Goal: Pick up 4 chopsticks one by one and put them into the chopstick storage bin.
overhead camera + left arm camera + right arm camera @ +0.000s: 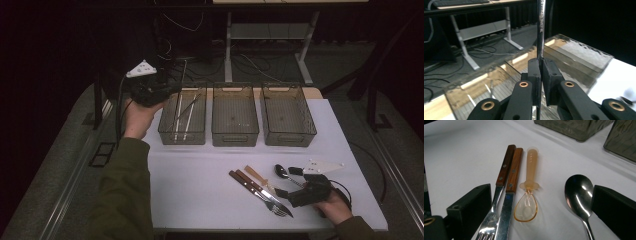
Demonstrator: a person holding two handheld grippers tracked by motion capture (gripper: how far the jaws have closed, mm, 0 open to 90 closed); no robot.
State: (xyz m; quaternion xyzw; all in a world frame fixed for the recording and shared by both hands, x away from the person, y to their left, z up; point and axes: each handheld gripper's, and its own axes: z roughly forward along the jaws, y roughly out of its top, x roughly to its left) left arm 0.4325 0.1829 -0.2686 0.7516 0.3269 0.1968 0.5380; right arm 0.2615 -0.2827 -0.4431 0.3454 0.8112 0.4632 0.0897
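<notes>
The white table (200, 190) is bearing three bins; above the left bin (182, 131), at ten o'clock, the left gripper (540, 65) is clamping a steel chopstick (540, 27). At five o'clock, the right gripper (541, 207) is resting with jaws wide apart, holding nothing, straddling the cutlery and a steel spoon (577, 192).

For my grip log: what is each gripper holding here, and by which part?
The left gripper is shut on a thin metal rod, clamped partway along its shaft, over the left bin. The right gripper is open and holds nothing.

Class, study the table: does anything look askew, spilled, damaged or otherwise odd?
Nothing spilled or damaged. One oddity: a chopstick lies slanted across the straight ones in the left bin. The fork, knife, plastic spoon and metal spoon lie tidily.
</notes>
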